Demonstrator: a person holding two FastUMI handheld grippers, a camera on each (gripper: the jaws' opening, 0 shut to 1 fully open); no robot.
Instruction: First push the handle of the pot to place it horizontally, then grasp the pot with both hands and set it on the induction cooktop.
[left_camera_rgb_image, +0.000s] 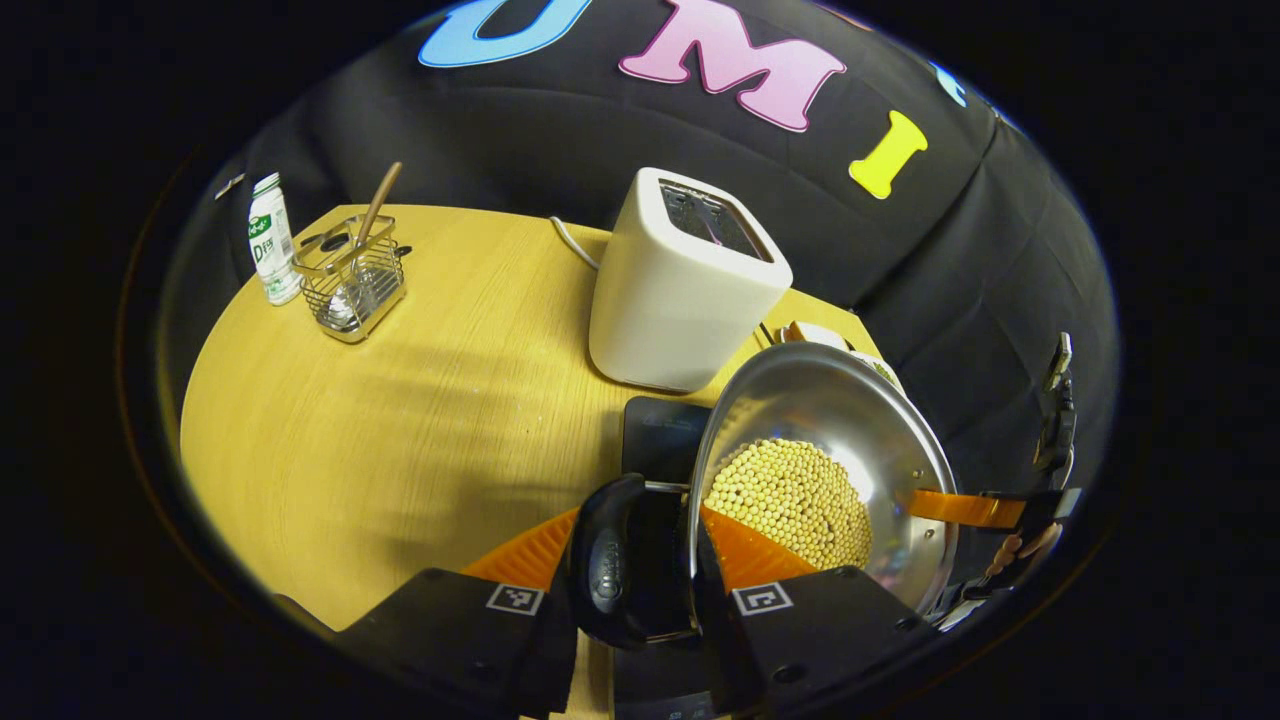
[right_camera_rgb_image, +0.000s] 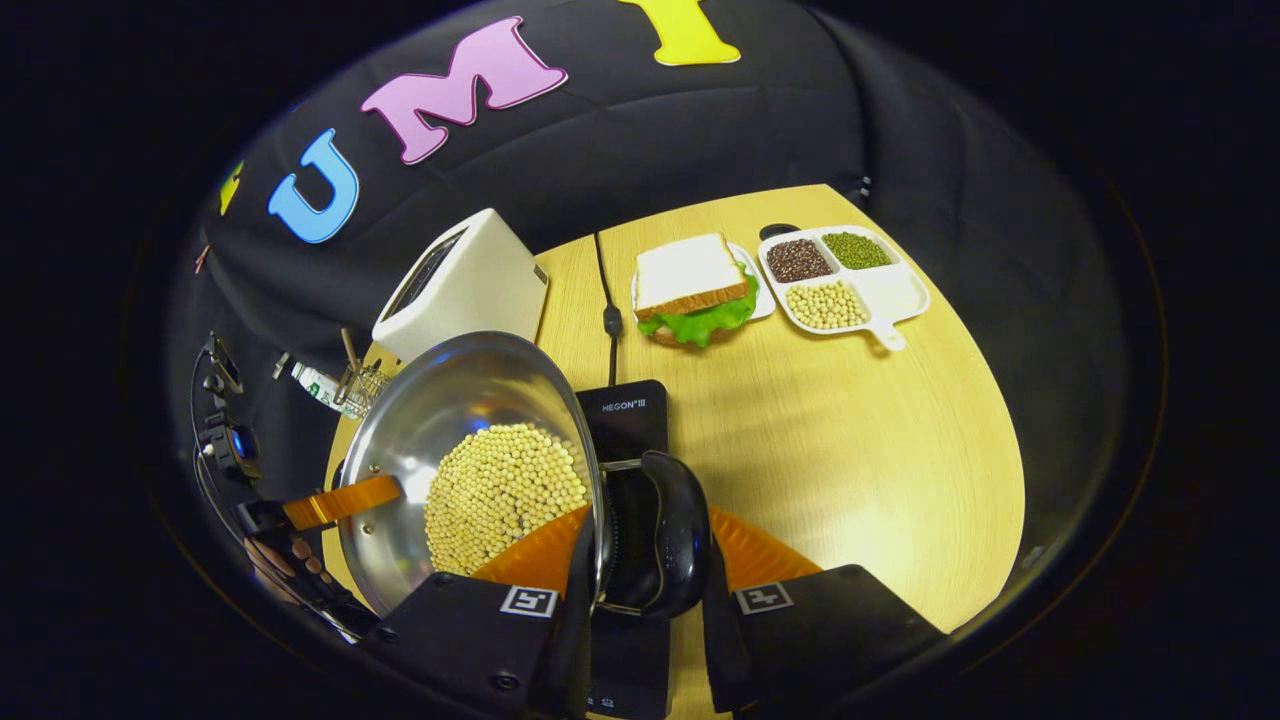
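— Where's your pot (left_camera_rgb_image: 830, 460)?
— Above the induction cooktop (right_camera_rgb_image: 625, 415), toaster (left_camera_rgb_image: 685, 280) at eleven o'clock.
— Your jaws?
— Your left gripper (left_camera_rgb_image: 640, 590) clamps one black handle (left_camera_rgb_image: 605, 575); your right gripper (right_camera_rgb_image: 640, 590) clamps the opposite handle (right_camera_rgb_image: 675, 535).

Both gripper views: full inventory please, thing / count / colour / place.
pot: 1, steel, pale beans inside, black side handles, held over the cooktop
induction cooktop: 1, black, beneath the pot
toaster: 1, white, behind the pot
wire caddy: 1, metal, far table corner
bottle: 1, white, beside the caddy
sandwich: 1, white bread, green lettuce, on a plate
divided tray: 1, white, three kinds of beans
table: 1, light wood
left gripper: 1, around a pot handle
right gripper: 1, around the opposite handle
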